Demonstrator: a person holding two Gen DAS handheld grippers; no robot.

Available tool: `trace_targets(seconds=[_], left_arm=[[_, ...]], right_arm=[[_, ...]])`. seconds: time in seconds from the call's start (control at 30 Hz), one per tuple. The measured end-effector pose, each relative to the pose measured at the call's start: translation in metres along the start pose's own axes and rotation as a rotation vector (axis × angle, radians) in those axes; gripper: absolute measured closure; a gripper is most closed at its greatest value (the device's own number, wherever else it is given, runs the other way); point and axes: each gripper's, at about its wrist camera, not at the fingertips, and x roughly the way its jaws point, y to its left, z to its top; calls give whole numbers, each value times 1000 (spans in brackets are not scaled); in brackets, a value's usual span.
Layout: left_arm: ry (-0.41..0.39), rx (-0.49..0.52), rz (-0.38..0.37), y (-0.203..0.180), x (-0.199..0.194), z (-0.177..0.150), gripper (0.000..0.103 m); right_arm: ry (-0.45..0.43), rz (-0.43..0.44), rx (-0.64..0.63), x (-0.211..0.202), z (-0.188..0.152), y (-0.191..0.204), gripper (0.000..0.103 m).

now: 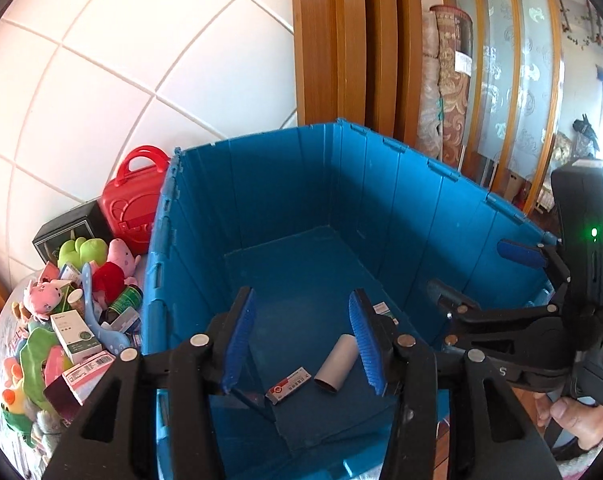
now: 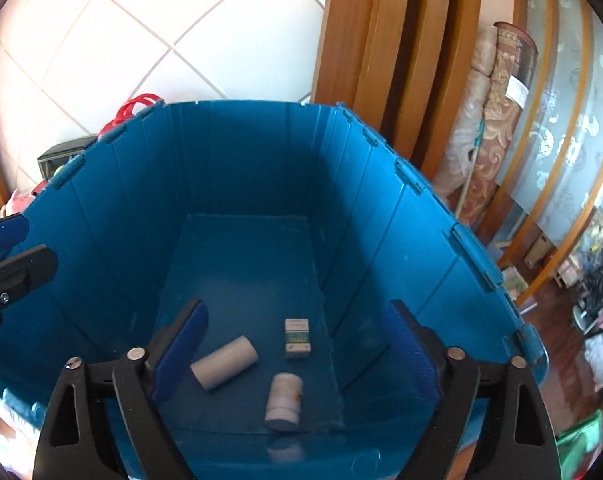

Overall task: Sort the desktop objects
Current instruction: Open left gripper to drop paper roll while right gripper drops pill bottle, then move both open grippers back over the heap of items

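Observation:
A deep blue folding crate [image 1: 261, 136] [image 2: 261, 104] fills both views. On its floor lie a grey cardboard tube [image 1: 337, 364] [image 2: 225, 364], a small red-and-white box [image 1: 289, 386], a small green-and-white box [image 2: 297, 338] and a white cylinder [image 2: 284, 404]. My left gripper [image 1: 303, 344] hangs over the crate's near end with its jaws apart and nothing pressed between the blue pads. My right gripper [image 2: 297, 356] [image 1: 481, 276] stands wide open above the white cylinder, gripping nothing. One left fingertip [image 2: 3, 230] shows at the right wrist view's left edge.
Left of the crate is a heap of plush toys and small boxes [image 1: 73, 320], with a red toy case [image 1: 135, 196] and a black box [image 1: 67, 232] behind. A hand [image 1: 577, 416] holds the right gripper. White tiled wall, wooden door frames and rolled rugs [image 1: 449, 80] stand behind.

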Motion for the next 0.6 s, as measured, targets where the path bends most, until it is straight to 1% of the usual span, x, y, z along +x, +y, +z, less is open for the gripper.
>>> trace_targets(seconds=[0.03, 0.13, 0.23, 0.37, 0.6], left_arm=[[-15, -4, 9, 2, -6, -2, 48], [-57, -12, 34, 11, -25, -7, 45], [-86, -35, 57, 26, -41, -14, 40], [-121, -76, 87, 55, -65, -26, 38], [-120, -140, 172, 120, -95, -54, 38]], right_arm=[[-9, 4, 0, -5, -1, 2, 5], [-45, 20, -8, -22, -1, 11, 1], [-85, 40, -24, -40, 1, 25, 0], [-133, 82, -48, -62, 5, 51, 0], [-190, 185, -105, -86, 8, 117, 0]])
